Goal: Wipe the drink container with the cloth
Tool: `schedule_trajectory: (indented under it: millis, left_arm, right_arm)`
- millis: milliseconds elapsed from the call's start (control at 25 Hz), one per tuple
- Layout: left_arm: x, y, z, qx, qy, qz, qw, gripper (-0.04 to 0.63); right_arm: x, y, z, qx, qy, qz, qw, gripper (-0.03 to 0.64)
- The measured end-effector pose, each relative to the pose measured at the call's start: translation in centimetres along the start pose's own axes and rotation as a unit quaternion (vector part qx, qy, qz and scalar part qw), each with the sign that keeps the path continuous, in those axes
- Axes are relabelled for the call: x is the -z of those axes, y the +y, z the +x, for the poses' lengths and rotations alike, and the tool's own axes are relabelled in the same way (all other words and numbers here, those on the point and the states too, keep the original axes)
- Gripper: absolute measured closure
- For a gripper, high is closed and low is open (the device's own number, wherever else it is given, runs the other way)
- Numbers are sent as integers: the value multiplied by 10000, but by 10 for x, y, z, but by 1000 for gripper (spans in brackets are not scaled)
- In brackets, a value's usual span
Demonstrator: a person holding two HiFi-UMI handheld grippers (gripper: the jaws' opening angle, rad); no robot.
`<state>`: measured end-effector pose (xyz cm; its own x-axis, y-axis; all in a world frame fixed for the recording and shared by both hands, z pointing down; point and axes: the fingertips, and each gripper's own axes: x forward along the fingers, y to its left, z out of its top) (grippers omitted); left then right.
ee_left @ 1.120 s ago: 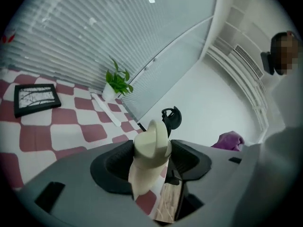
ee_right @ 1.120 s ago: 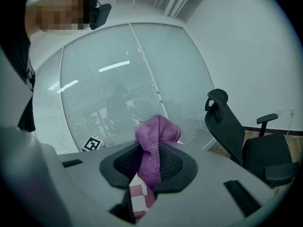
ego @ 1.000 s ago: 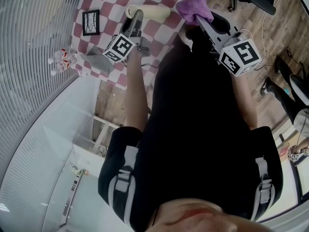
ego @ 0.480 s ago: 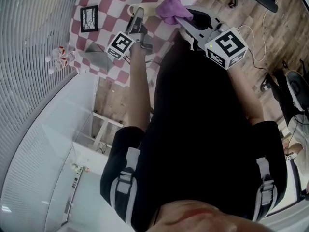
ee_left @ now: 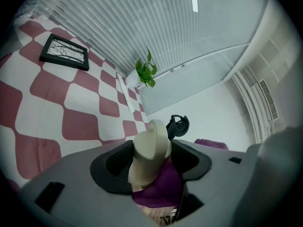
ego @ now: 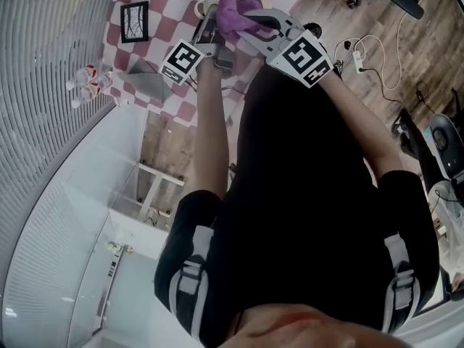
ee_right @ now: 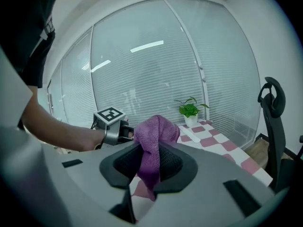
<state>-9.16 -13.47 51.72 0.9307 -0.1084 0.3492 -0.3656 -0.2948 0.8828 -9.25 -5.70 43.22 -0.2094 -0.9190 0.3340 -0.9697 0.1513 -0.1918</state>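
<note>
Drink container (ee_left: pixel 151 148) in left tool (ee_left: pixel 152 160)

cream drink container (ee_left: pixel 150 155) with a rounded lid, clamped between the jaws of the left gripper (ee_left: pixel 151 167), lid end pointing away; purple cloth (ee_right: pixel 154 141), bunched and drooping, pinched in the right gripper (ee_right: pixel 150 162), lying against the container's side

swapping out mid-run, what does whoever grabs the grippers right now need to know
Left gripper: shut on the beige drink container, held above the checked table.
Right gripper: shut on the purple cloth, which hangs from its jaws.
The cloth sits against the container, close to the left jaws.
Done: both things gripped and together.
Left: rub the cloth along the container. How much is wiped so far cannot be told.
</note>
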Motion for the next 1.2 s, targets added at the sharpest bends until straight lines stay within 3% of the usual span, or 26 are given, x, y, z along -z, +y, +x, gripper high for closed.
schedule_trajectory:
  millis: [400, 920, 1200]
  left_arm:
    - [1, 3, -2, -85, -54, -153, 9998, 324]
    - [-3, 2, 4, -137, 9, -38, 9999, 324]
    - [-3, 4, 2, -147, -14, -61, 9999, 324]
  right_arm:
    - [42, -13, 36, 64, 394, -21, 9992, 525]
    - [98, -34, 23, 539, 1093, -67, 9925, 523]
    - [131, -59, 3, 879, 1294, 571, 9860, 523]
